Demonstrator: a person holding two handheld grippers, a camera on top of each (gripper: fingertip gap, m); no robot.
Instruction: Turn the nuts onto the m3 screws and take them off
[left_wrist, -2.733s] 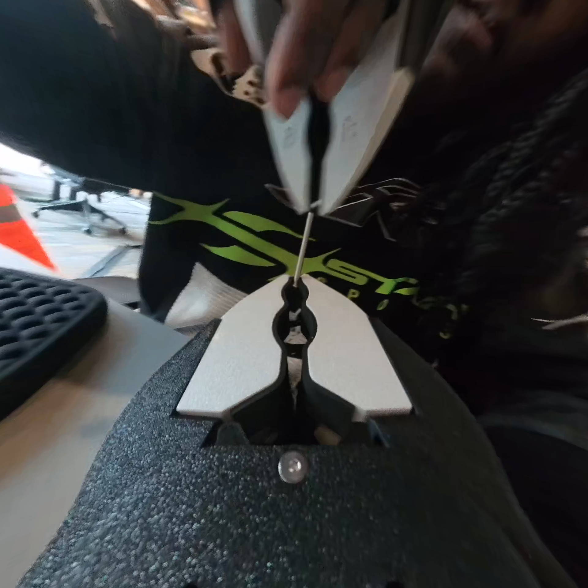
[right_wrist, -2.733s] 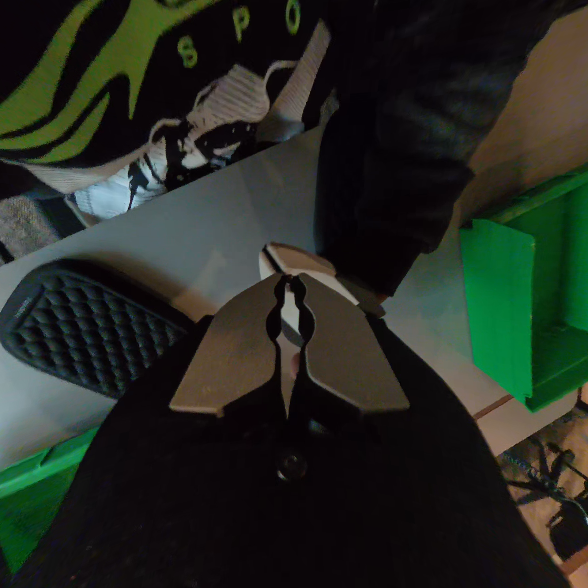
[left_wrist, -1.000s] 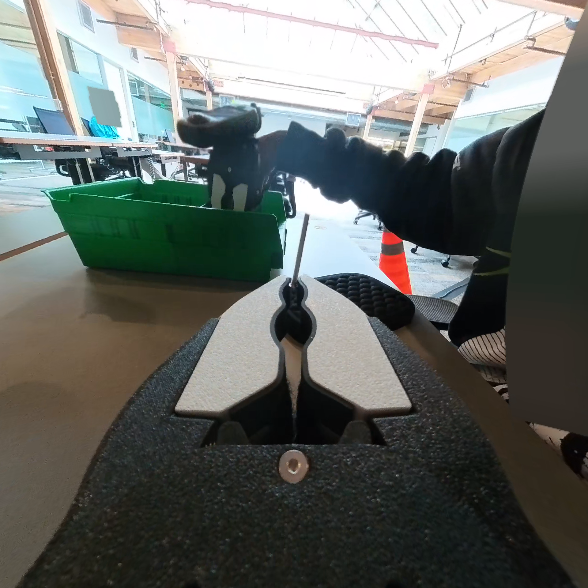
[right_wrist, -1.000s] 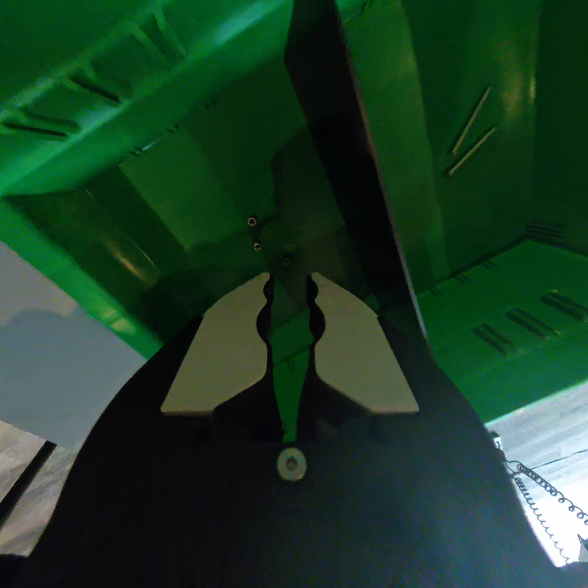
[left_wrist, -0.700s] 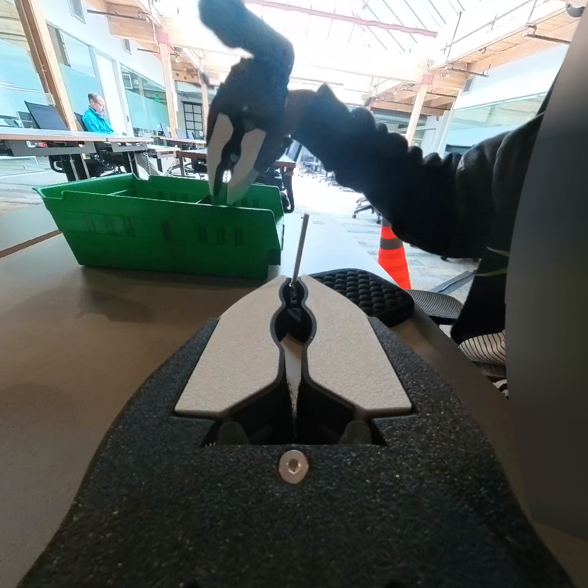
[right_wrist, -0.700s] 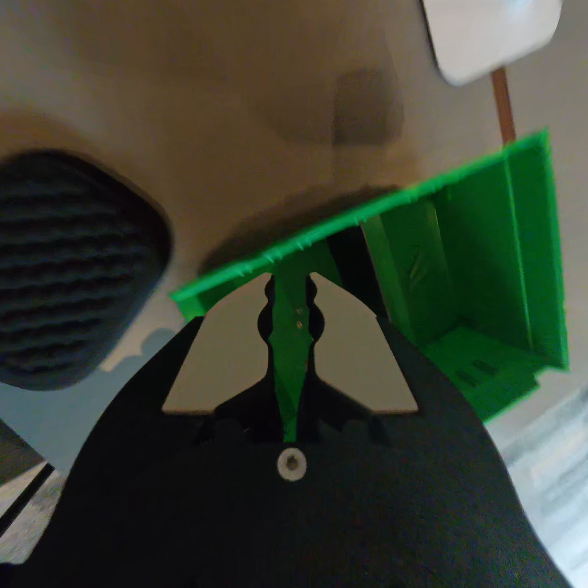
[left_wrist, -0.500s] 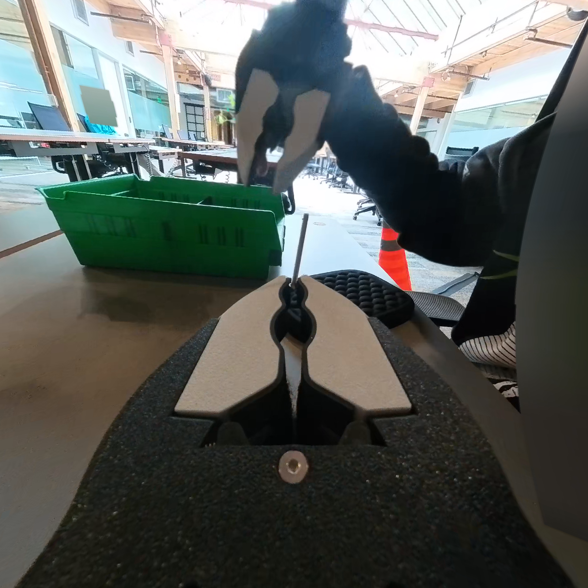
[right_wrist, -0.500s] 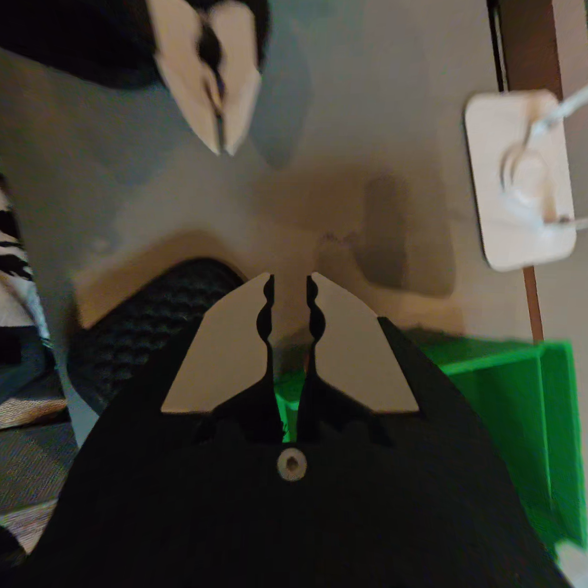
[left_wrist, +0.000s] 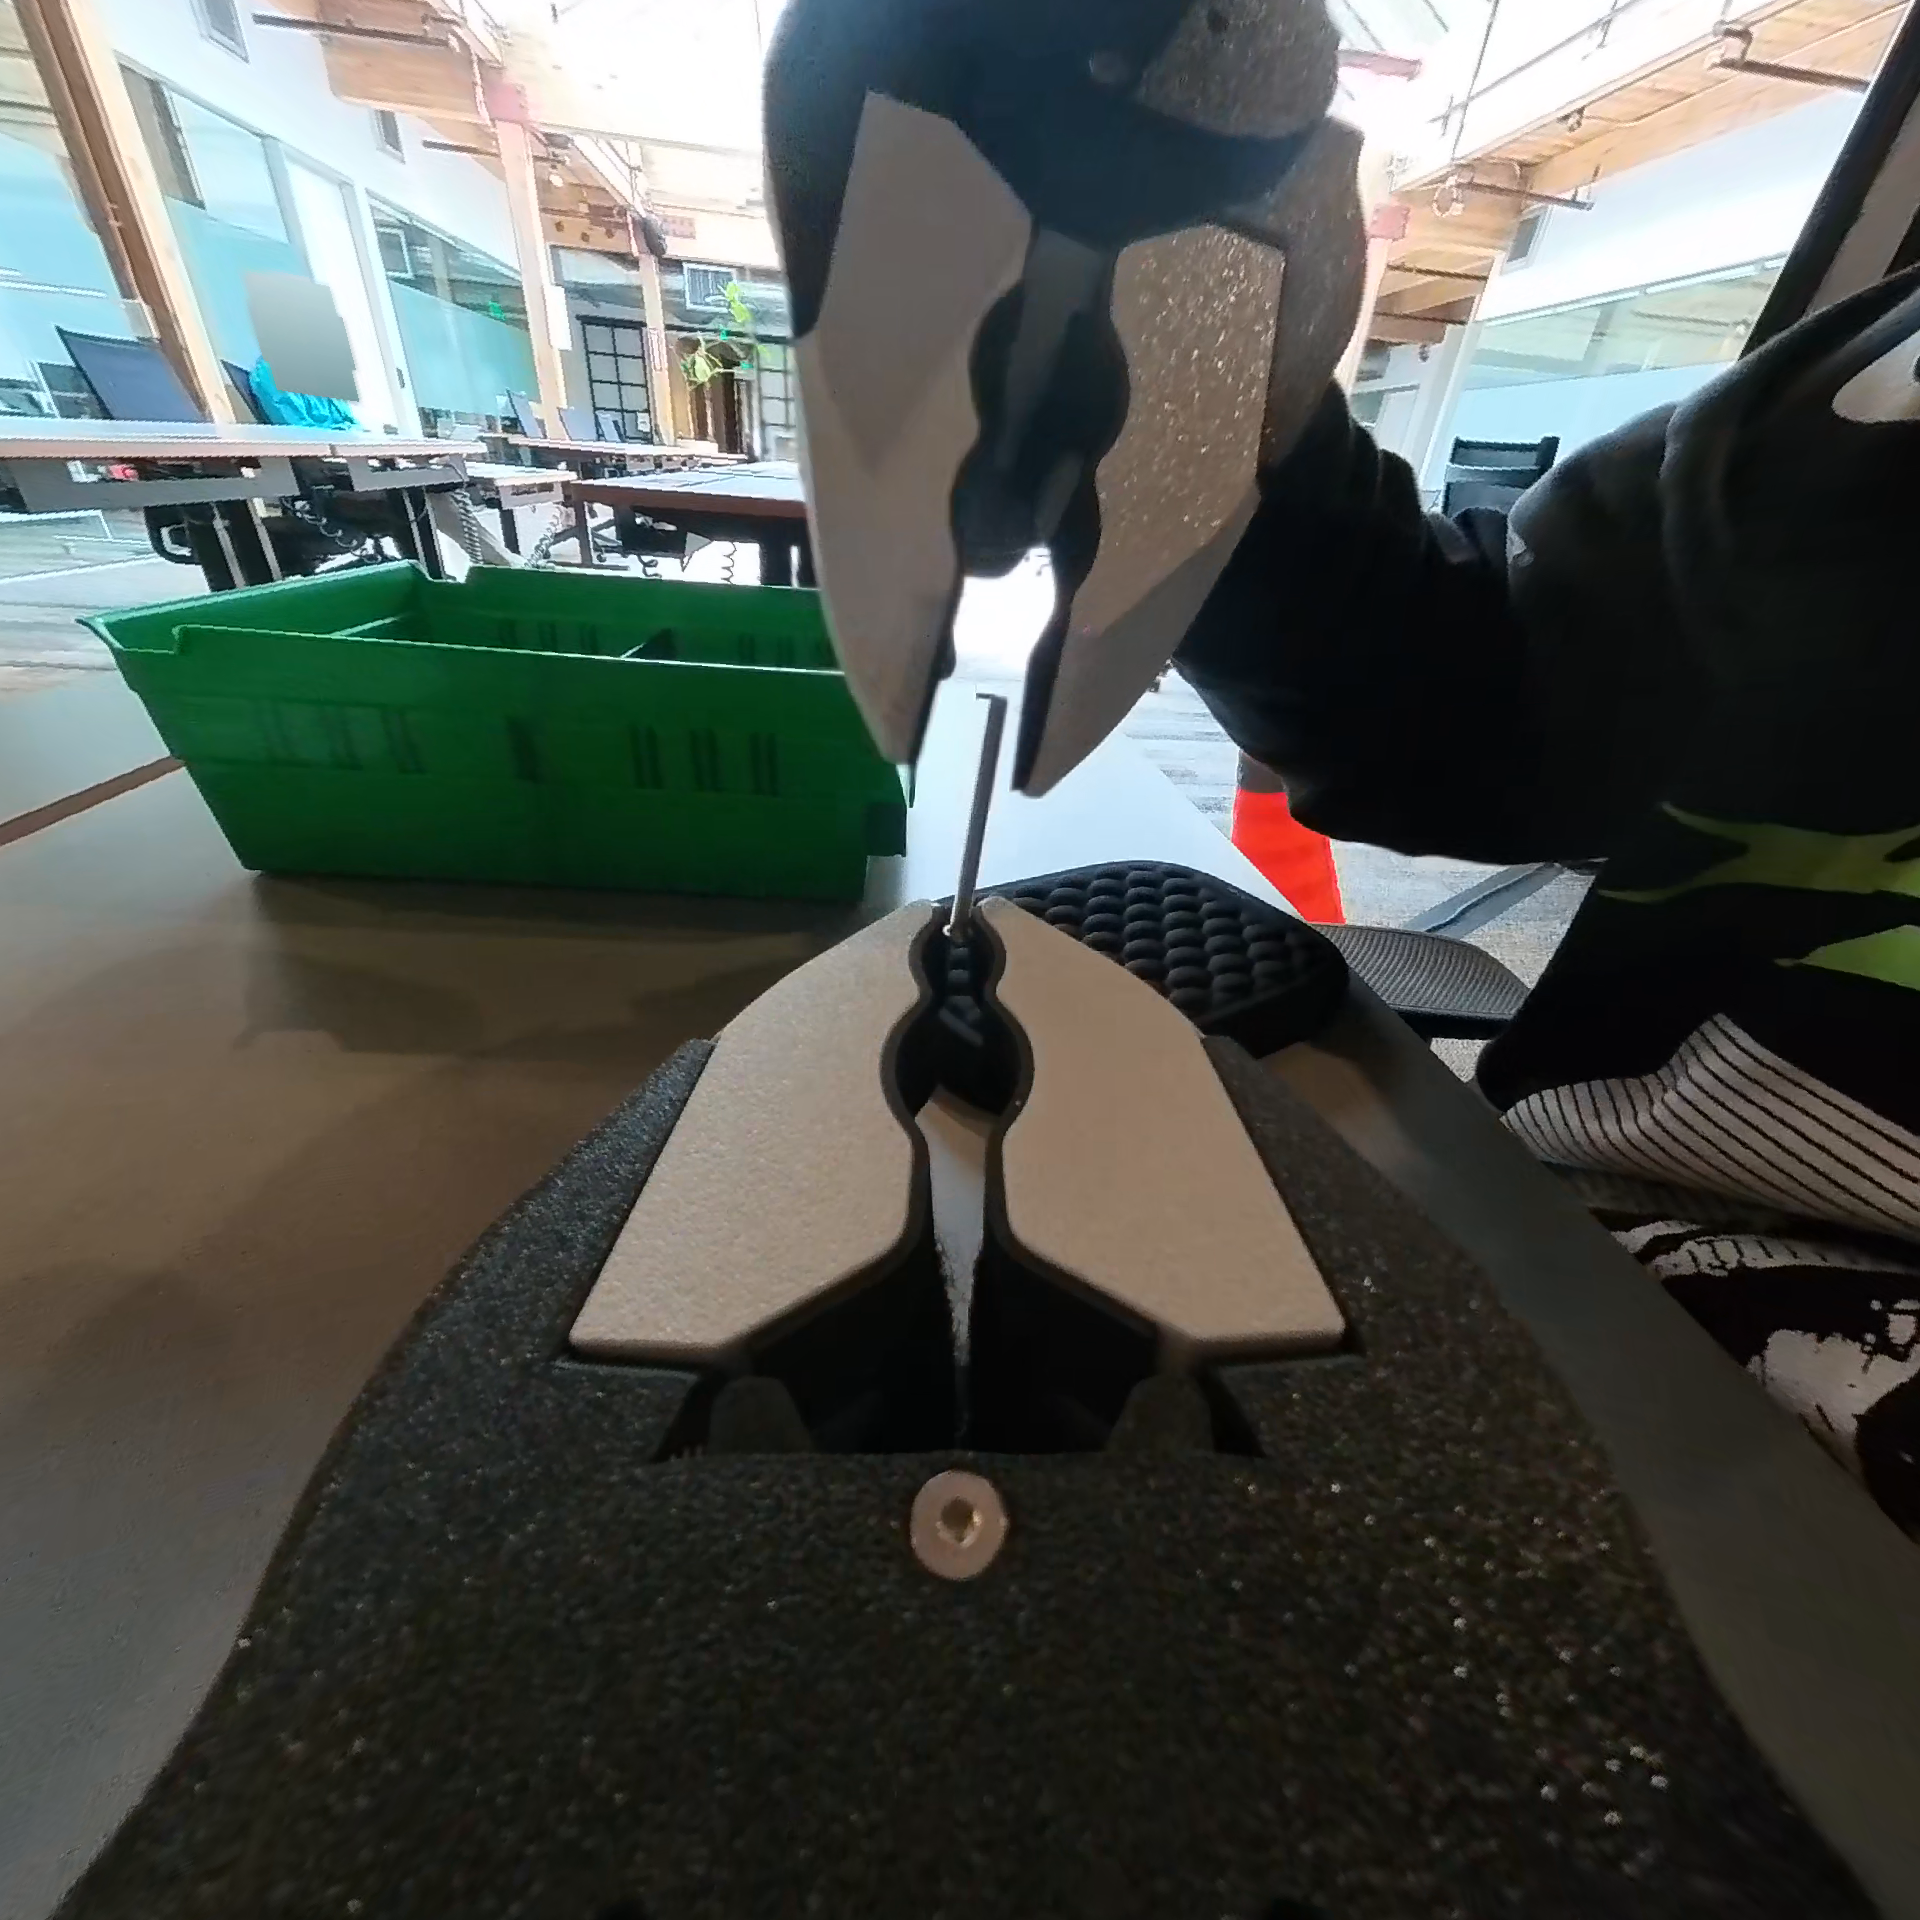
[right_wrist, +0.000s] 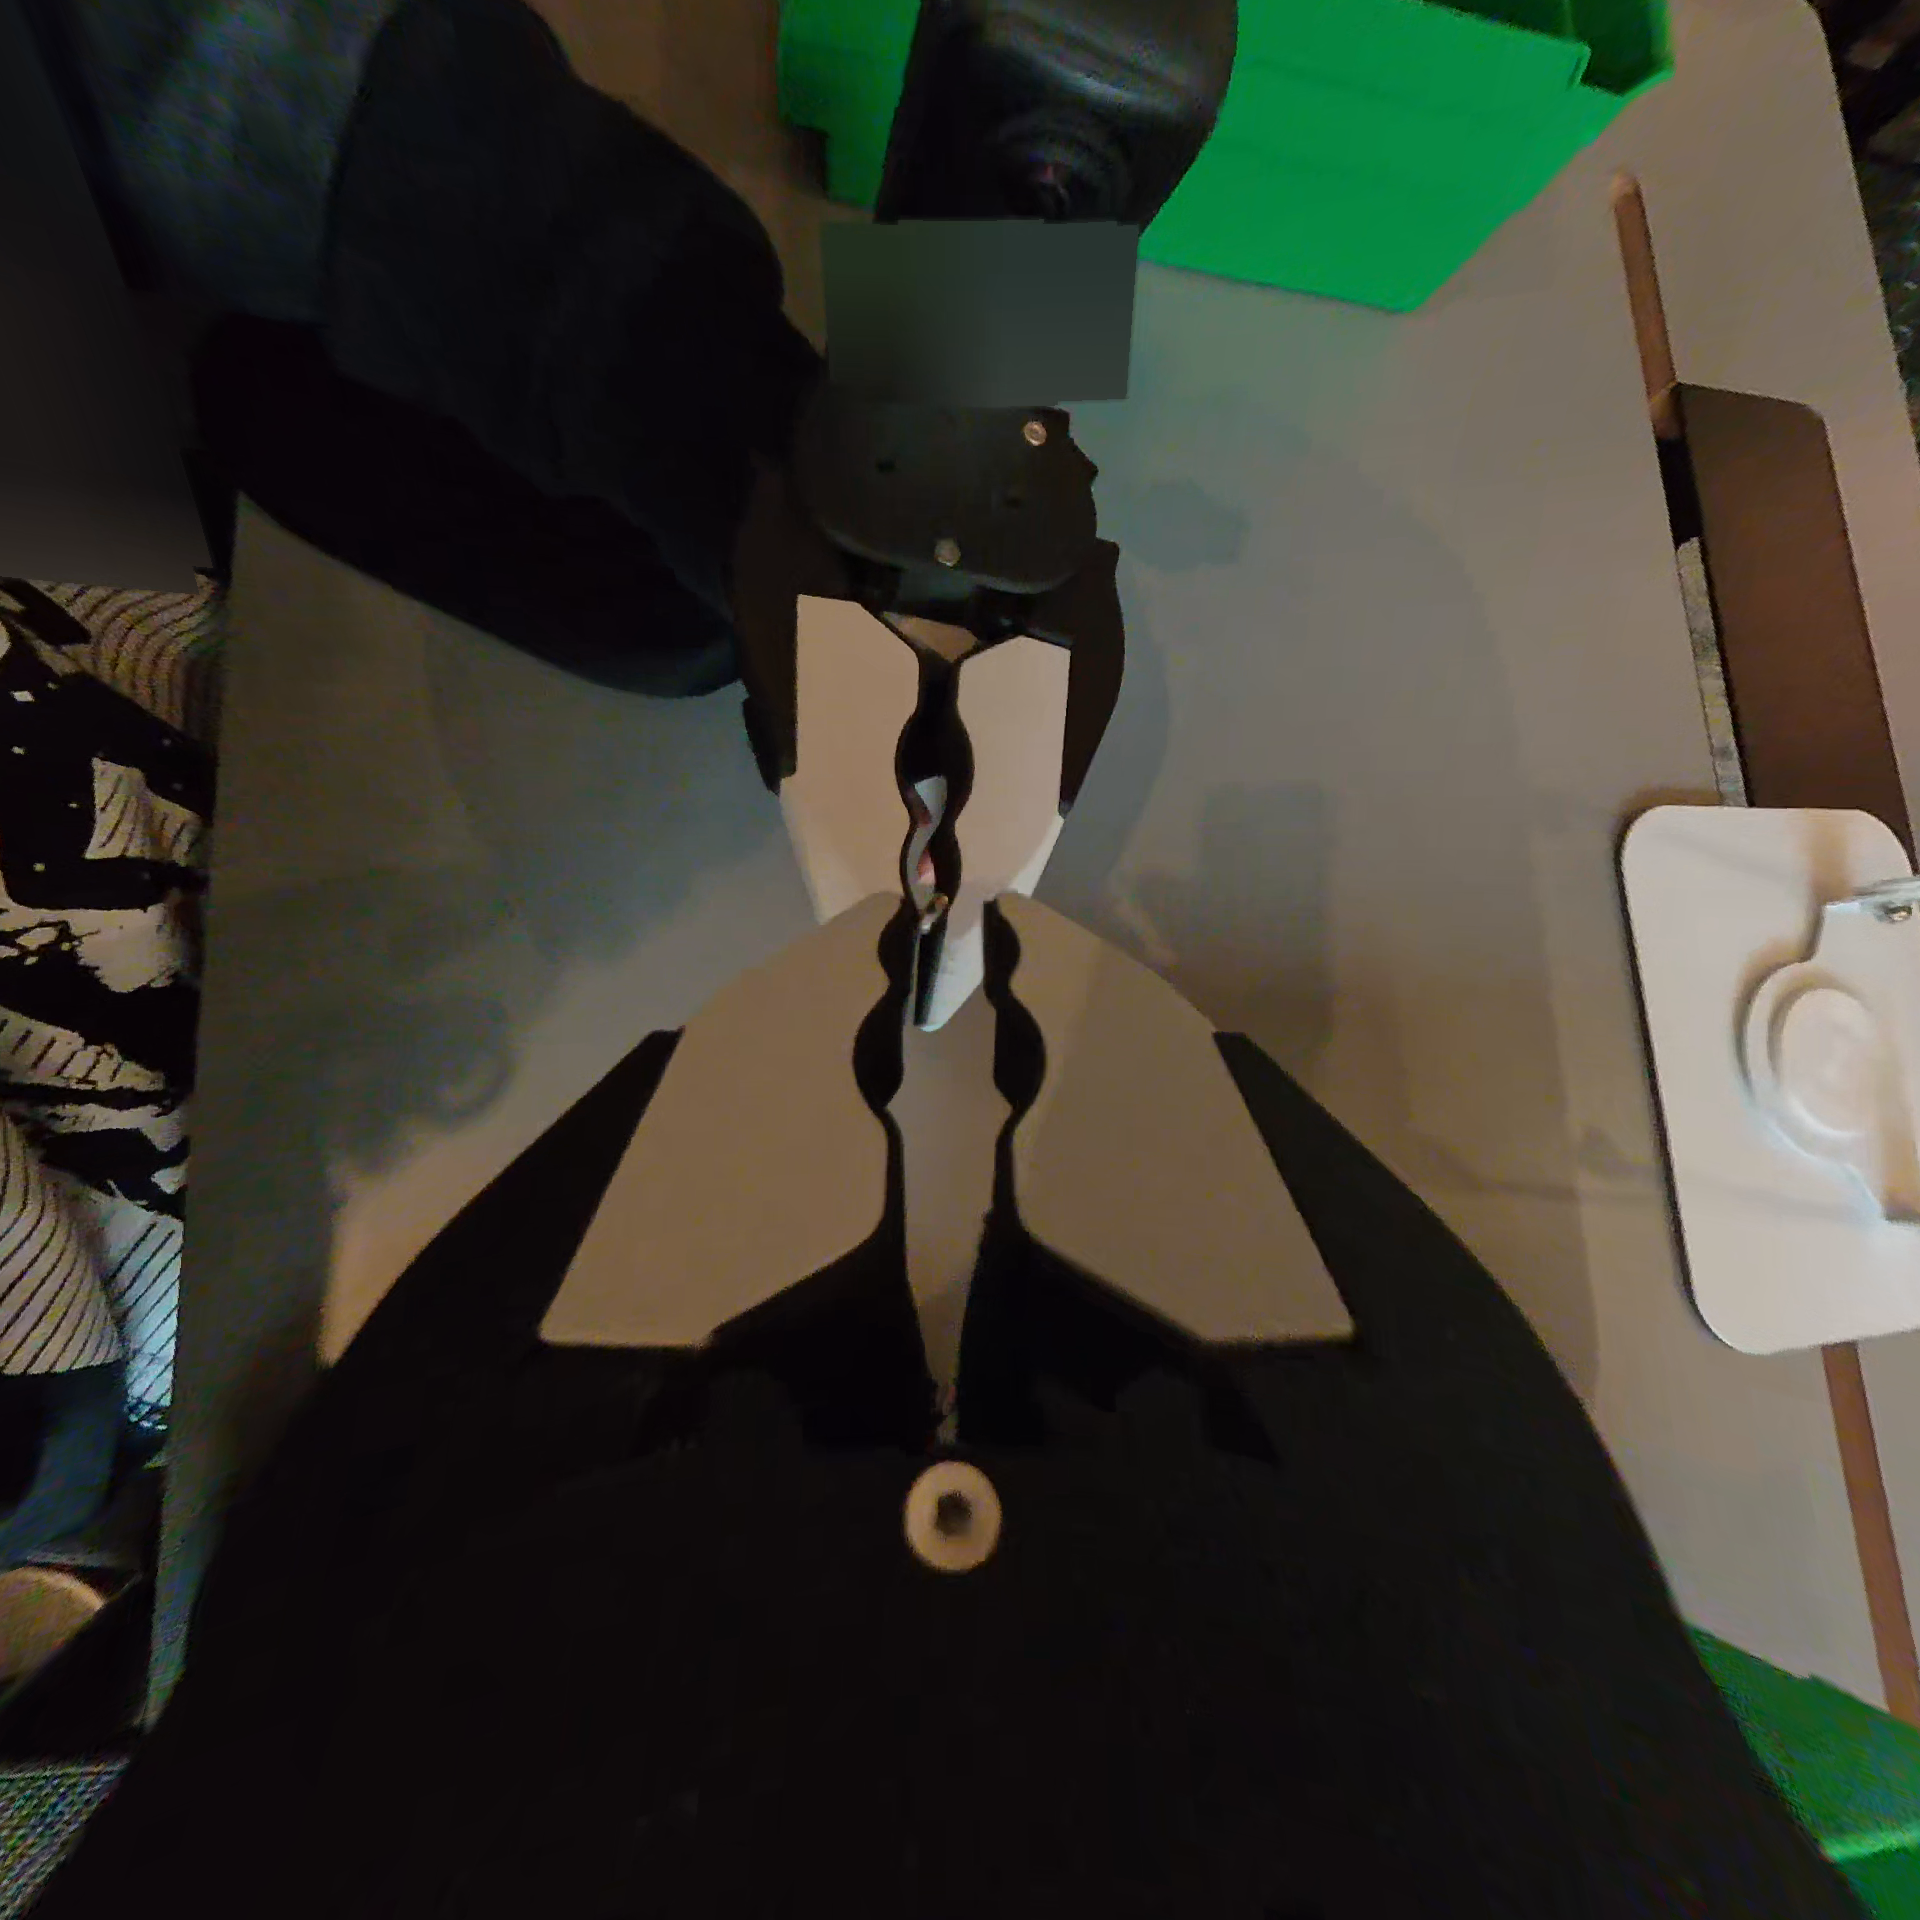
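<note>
Change since earlier: right gripper (left_wrist: 966, 748) is no longer reaching into the green bin (left_wrist: 520, 769); it is now hanging directly over the left gripper (left_wrist: 961, 920), fingertips pointing down at the screw's free end.
Left gripper: its jaws are pressing together on the base of the m3 screw (left_wrist: 979, 810), which is standing up and leaning slightly out of the tips. This view has not shifted between frames.
Right gripper: its jaws are standing a little apart, one fingertip (left_wrist: 894, 665) on each side of the screw's top. Neither pad is touching the screw, and nothing is visibly pinched between them.
Nut: I cannot tell whether one is being carried. No nut is showing on the screw shaft, and the top of the screw is looking bare.
From the right wrist view: the left gripper (right_wrist: 935, 904) is appearing just beyond the right gripper's own tips, with a small glint of the screw end (right_wrist: 932, 914) lying between the two sets of fingers.
Surroundings: the green bin is sitting on the tabletop (left_wrist: 312, 1091) behind the screw; a black textured pad (left_wrist: 1174, 935) is lying beside the left gripper; a white square plate (right_wrist: 1766, 1081) is resting off to one side.
What it means: judging from the alignment, the step in hand is meeting the screw tip, either to start a nut or to grasp there.
Risk: the screw is thin and leaning, so a slightly off-centre approach could push it sideways in the left grip.
</note>
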